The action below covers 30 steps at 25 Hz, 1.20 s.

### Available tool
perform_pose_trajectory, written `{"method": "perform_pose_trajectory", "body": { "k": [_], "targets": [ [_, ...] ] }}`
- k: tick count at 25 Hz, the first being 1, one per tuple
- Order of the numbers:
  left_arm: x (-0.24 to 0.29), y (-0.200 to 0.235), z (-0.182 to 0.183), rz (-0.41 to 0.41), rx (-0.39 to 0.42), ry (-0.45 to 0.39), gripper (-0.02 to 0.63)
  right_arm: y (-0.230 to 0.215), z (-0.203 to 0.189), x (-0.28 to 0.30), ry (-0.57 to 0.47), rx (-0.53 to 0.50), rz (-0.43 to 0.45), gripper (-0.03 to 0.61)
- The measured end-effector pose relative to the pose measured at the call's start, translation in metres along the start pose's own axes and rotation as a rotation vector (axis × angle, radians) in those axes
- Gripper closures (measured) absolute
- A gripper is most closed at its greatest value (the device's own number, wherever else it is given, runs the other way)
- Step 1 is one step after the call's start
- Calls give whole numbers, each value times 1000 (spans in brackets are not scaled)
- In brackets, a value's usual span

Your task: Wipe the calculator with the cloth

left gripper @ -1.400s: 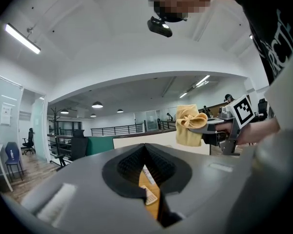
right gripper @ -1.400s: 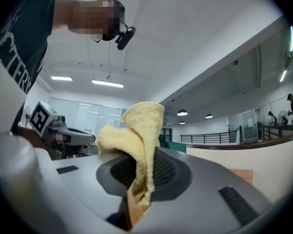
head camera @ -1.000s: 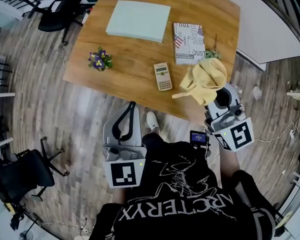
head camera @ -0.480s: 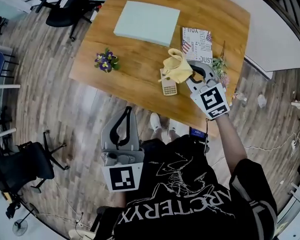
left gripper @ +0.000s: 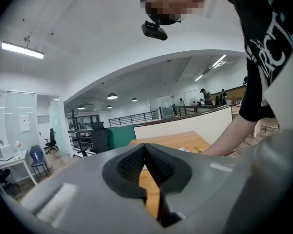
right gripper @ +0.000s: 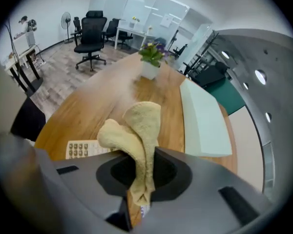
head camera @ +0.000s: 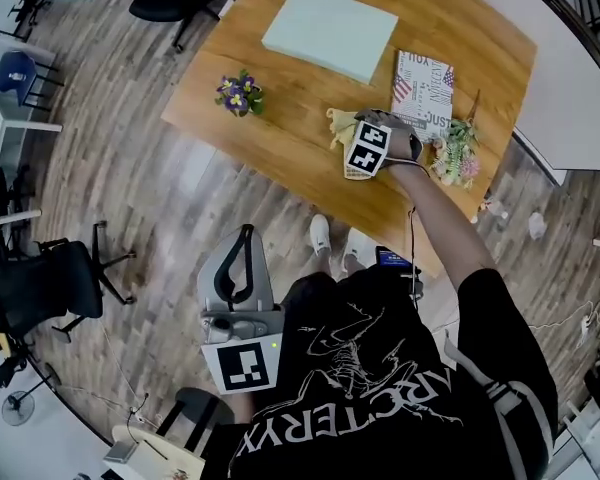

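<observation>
My right gripper (right gripper: pixel 138 172) is shut on the yellow cloth (right gripper: pixel 136 126), whose folds stick out past the jaws over the wooden table (right gripper: pixel 102 101). The beige calculator (right gripper: pixel 84 149) lies flat just left of and under the cloth, with only its key end showing. In the head view the right gripper (head camera: pixel 354 136) covers the calculator, and a bit of the cloth (head camera: pixel 336 126) peeks out at its left. The left gripper (head camera: pixel 247 234) hangs off the table by the person's side, shut and holding nothing; in the left gripper view its jaws (left gripper: pixel 146 152) meet.
A pale green pad (head camera: pixel 330 33) lies at the table's far side. A potted purple flower (head camera: pixel 238 94) stands at the left. A printed magazine (head camera: pixel 422 80) and a dried flower sprig (head camera: pixel 458 154) lie at the right. Office chairs (head camera: pixel 40 293) stand on the wood floor.
The right gripper has carried the cloth from the table's near right edge leftwards to the calculator, which it now covers in the head view. The left gripper has stayed low.
</observation>
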<state>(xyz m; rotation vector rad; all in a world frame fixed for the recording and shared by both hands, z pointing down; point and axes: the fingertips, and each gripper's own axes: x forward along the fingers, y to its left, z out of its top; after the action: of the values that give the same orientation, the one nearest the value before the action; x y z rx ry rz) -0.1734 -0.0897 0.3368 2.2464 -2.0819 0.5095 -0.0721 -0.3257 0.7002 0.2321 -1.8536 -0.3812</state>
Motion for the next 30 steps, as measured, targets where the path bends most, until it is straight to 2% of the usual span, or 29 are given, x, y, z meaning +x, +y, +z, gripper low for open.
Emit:
{"method": "perform_pose_trajectory", "body": {
  "k": [3, 6, 11, 22, 30],
  "targets": [
    [-11, 5, -2, 36, -1, 3, 603, 12, -11, 17, 57, -34, 13, 522],
    [-16, 5, -7, 42, 0, 12, 603, 22, -14, 25, 64, -45, 28, 522],
    [-16, 2, -7, 20, -4, 8, 603, 29, -13, 20, 67, -38, 55, 522],
    [-8, -13, 10, -54, 0, -57, 603, 114, -17, -14, 34, -52, 143, 522],
    [-9, -19, 18, -72, 5, -88, 603, 150, -17, -28, 9, 10, 185, 522]
  ]
}}
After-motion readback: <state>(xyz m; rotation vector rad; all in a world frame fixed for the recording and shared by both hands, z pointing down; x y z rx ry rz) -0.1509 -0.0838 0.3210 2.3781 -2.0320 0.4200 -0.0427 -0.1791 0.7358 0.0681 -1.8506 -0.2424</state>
